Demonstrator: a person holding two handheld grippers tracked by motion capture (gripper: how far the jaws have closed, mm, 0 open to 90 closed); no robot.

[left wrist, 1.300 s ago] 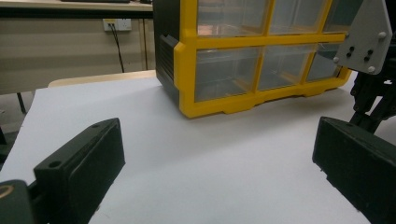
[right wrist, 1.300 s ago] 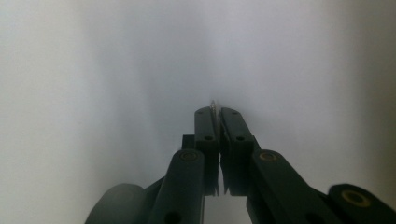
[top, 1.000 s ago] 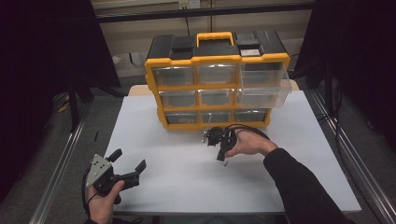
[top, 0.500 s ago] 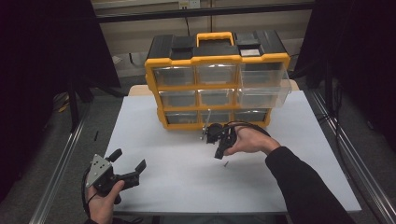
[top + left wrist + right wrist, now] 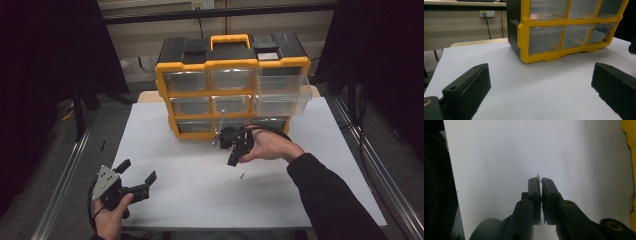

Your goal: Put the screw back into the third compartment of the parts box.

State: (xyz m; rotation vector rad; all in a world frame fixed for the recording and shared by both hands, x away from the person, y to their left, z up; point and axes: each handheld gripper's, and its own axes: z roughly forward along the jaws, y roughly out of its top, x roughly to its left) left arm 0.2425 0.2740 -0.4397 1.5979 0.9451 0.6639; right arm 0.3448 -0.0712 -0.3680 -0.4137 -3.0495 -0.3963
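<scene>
My right gripper (image 5: 232,161) hangs a little above the white table top (image 5: 190,200), in front of the yellow and black drawer organizer (image 5: 232,92). Its jaws are shut on a small threaded screw (image 5: 538,176), whose tip pokes out past the pads. A tiny dark bit (image 5: 242,175) lies on the table just under that gripper. My left gripper (image 5: 136,170) rests near the front left of the table. It is open with nothing between its black fingers (image 5: 469,87), and it faces the organizer (image 5: 564,32).
The organizer has several clear drawers, and the right-hand ones (image 5: 282,97) stick out toward me. A metal rail (image 5: 65,185) runs along the table's left side, another along its right. Bare white surface lies between my two grippers.
My right gripper has lifted off the table with its jaws still shut. The tiny dark bit now shows on the table below it. The left gripper has stayed put.
</scene>
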